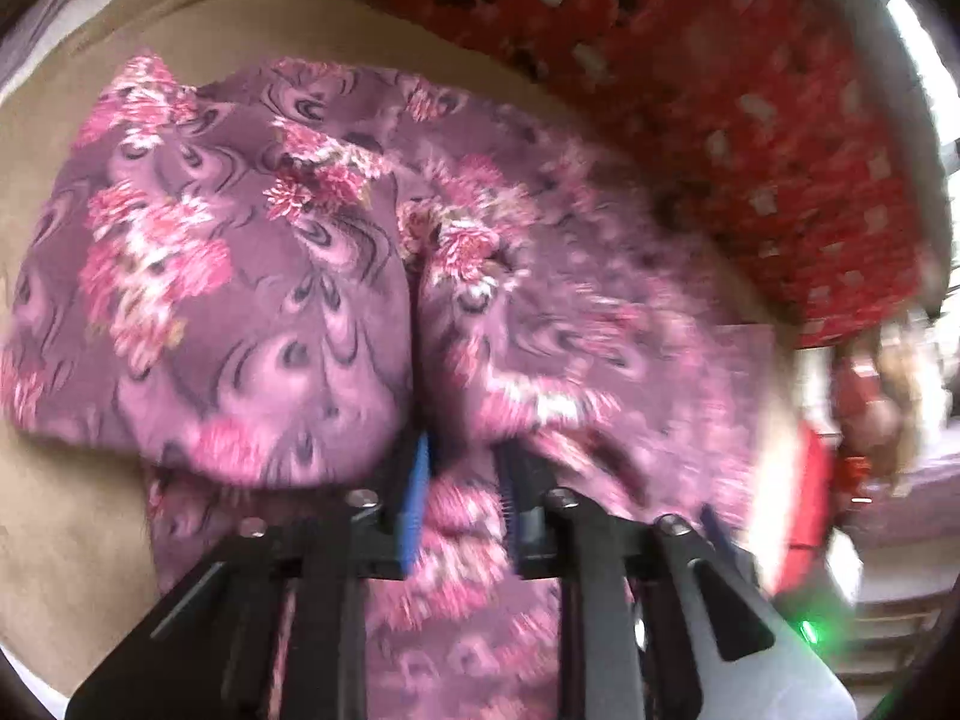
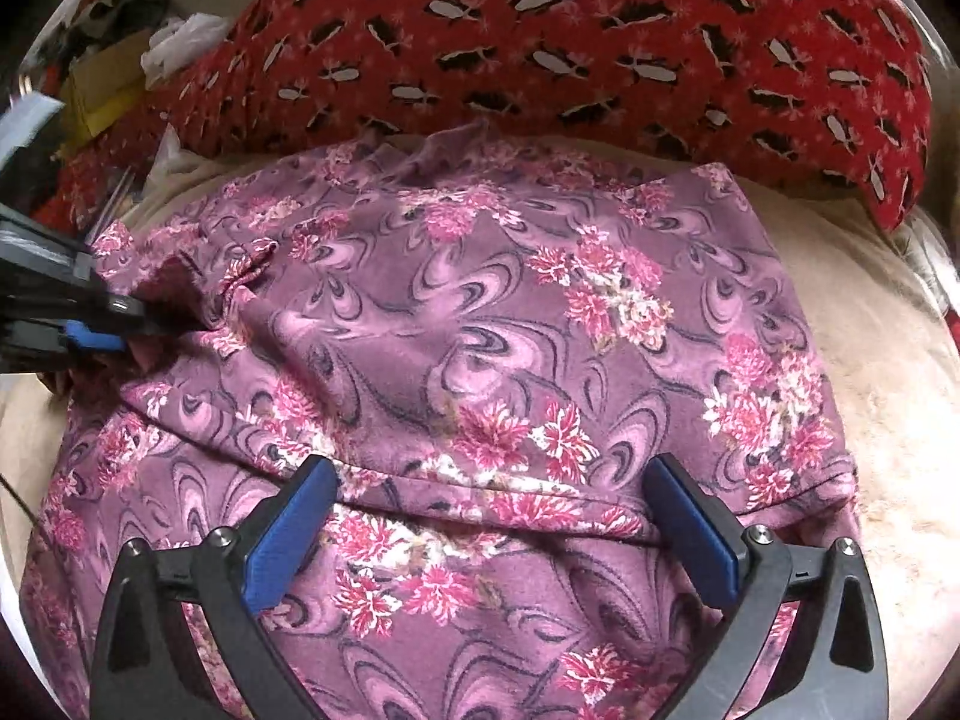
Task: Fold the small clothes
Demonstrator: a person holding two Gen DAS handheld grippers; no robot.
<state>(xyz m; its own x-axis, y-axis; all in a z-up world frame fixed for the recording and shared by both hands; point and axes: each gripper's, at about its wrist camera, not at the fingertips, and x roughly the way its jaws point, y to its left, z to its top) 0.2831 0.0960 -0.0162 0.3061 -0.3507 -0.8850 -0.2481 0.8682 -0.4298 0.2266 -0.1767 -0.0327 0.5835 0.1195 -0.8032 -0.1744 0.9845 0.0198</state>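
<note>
A purple garment with pink flowers (image 2: pixel 456 324) lies partly folded on a beige blanket (image 2: pixel 888 360). It also fills the left wrist view (image 1: pixel 252 300). My left gripper (image 1: pixel 462 462) is shut on a bunched fold of the garment and lifts it; it shows at the left edge of the right wrist view (image 2: pixel 114 324). My right gripper (image 2: pixel 489 480) is open, its blue pads wide apart just above the folded hem at the garment's near side, holding nothing.
A red patterned cloth (image 2: pixel 600 48) lies across the back, also in the left wrist view (image 1: pixel 750 120). Clutter with a yellow box (image 2: pixel 102 96) sits at the far left. Bare beige blanket (image 1: pixel 72 540) surrounds the garment.
</note>
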